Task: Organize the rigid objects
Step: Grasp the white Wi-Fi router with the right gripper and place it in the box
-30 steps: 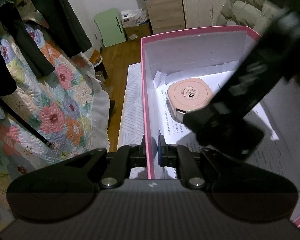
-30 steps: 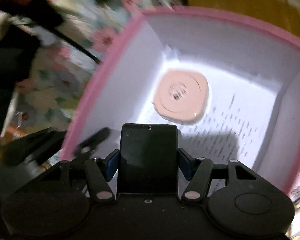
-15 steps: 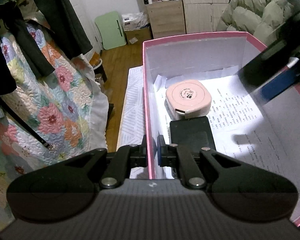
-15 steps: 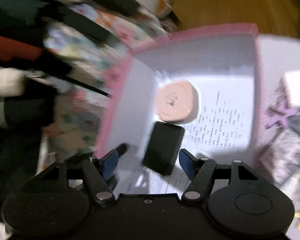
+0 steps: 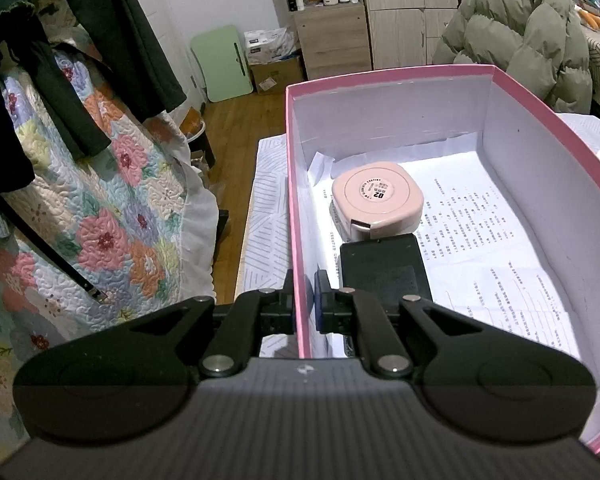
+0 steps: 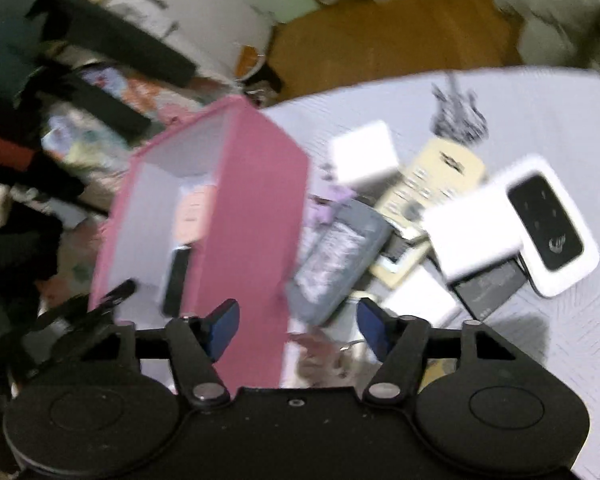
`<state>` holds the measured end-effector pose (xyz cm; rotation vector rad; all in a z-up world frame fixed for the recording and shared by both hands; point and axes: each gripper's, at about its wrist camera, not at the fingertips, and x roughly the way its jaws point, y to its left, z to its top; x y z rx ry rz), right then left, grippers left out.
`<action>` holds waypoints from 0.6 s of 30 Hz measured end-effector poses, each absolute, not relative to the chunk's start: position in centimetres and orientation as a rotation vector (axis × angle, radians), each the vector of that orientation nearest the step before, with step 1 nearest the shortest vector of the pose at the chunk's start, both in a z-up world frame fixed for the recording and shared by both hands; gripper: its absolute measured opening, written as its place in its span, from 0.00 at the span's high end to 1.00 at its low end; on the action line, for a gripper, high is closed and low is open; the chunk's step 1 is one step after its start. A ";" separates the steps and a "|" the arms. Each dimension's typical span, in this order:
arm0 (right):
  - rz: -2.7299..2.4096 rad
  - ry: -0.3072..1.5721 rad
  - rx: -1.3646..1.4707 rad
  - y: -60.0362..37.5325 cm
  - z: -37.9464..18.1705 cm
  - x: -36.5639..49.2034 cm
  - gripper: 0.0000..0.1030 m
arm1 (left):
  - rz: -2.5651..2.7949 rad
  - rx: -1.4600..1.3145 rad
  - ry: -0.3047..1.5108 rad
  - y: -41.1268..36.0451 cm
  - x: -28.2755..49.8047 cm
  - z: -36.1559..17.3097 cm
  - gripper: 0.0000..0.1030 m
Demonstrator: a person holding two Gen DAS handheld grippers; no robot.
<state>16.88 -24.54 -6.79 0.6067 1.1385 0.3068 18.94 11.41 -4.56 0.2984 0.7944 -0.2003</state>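
Observation:
A pink box with white inner walls stands on the bed; it also shows in the right wrist view. Inside lie a round pink case and a flat black device just in front of it, on printed paper. My left gripper is shut on the box's left wall. My right gripper is open and empty, outside the box, near its right wall.
Right of the box lies a pile of items: a grey pouch, a white box, a cream card, a white device with a black face. A floral quilt hangs at left. A green jacket sits behind.
My right gripper let go of the black device inside the box, opened, and drew back out to the right. My left gripper has kept its hold on the box wall.

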 end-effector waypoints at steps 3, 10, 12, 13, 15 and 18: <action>0.273 1.136 0.636 -24.3 -9.5 18.0 0.43 | -0.201 0.300 0.795 11.4 18.9 -4.6 0.93; 0.246 1.034 0.738 -23.1 -12.4 19.0 0.77 | -0.200 0.300 0.799 11.4 18.9 -4.6 0.93; 0.249 0.987 0.715 -22.9 -12.1 18.4 0.81 | -0.199 0.300 0.798 11.3 18.9 -4.6 0.93; 0.256 0.956 0.702 -22.7 -11.6 17.8 0.81 | -0.200 0.302 0.798 11.4 18.9 -4.6 0.93; 0.270 0.901 0.670 -22.6 -10.0 16.7 0.83 | -0.200 0.302 0.799 11.4 18.9 -4.6 0.93; 0.298 0.834 0.617 -22.8 -7.0 15.4 0.83 | -0.201 0.302 0.800 11.4 18.9 -4.6 0.93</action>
